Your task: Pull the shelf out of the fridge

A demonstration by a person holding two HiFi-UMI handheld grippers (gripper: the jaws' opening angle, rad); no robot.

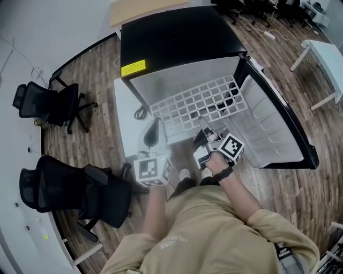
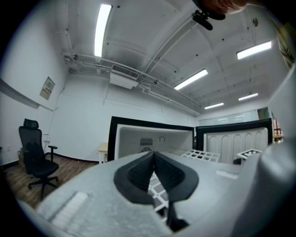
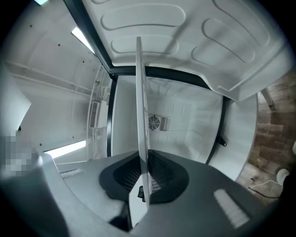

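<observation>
A black mini fridge (image 1: pixel 171 37) stands with its door (image 1: pixel 278 123) swung open to the right. The white wire grid shelf (image 1: pixel 198 101) sticks out of its front. My right gripper (image 1: pixel 205 131) is shut on the shelf's near edge. In the right gripper view the shelf (image 3: pixel 141 115) runs edge-on as a thin white plate, pinched between the dark pads of the right gripper (image 3: pixel 144 185). My left gripper (image 1: pixel 155 128) hovers to the left of the shelf's front corner. Its pads meet at the tip of the left gripper (image 2: pixel 154 155) with nothing held, and the shelf (image 2: pixel 201 155) lies beyond.
The fridge rests on a low white stand (image 1: pixel 126 123) with a cable (image 1: pixel 140 113) on it. Two black office chairs (image 1: pixel 53 104) (image 1: pixel 80 192) stand at the left. A white table (image 1: pixel 327 59) is at the far right, a wooden desk (image 1: pixel 144 8) behind the fridge.
</observation>
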